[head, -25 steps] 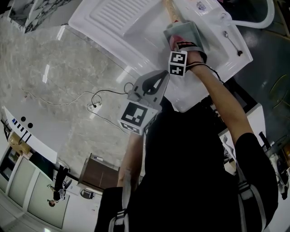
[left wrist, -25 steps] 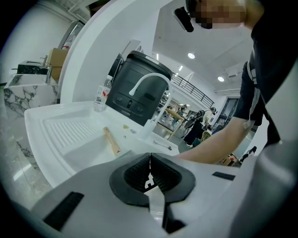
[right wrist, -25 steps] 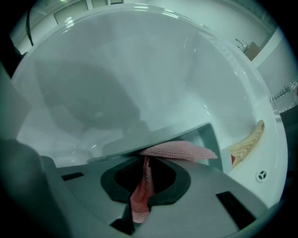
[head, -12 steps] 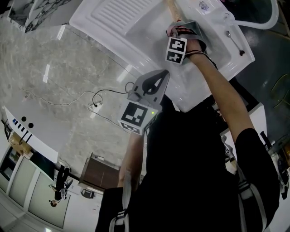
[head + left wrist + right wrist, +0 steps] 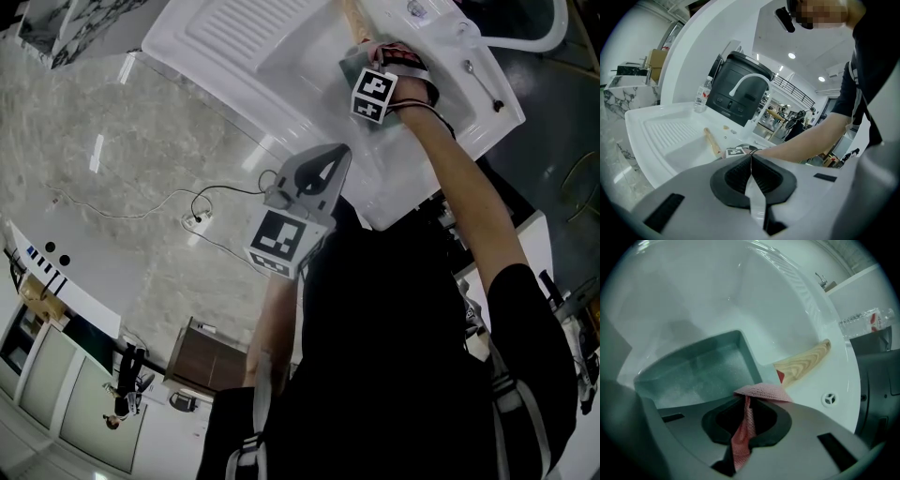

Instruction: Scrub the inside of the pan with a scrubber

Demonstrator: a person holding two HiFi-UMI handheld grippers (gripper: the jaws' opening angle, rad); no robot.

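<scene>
White sink (image 5: 234, 56) holds the pan (image 5: 703, 371), its wooden handle (image 5: 806, 359) toward the rim. Right gripper (image 5: 747, 408) pinches the pink scrubber (image 5: 761, 391) just above the pan's near wall; scrubbing seems in hand, and next it needs pressing onto the pan floor. Left gripper (image 5: 751, 168) hangs back, closed on nothing

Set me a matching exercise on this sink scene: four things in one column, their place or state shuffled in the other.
Things:
1. scrubber
2. left gripper
3. pan
4. water bottle

Place or state:
a. upright on the back edge of the sink
b. lying down in the sink's basin
c. shut, with nothing between the jaws
d. pinched in the right gripper

Pairs: 1-d, 2-c, 3-b, 4-a.
</scene>
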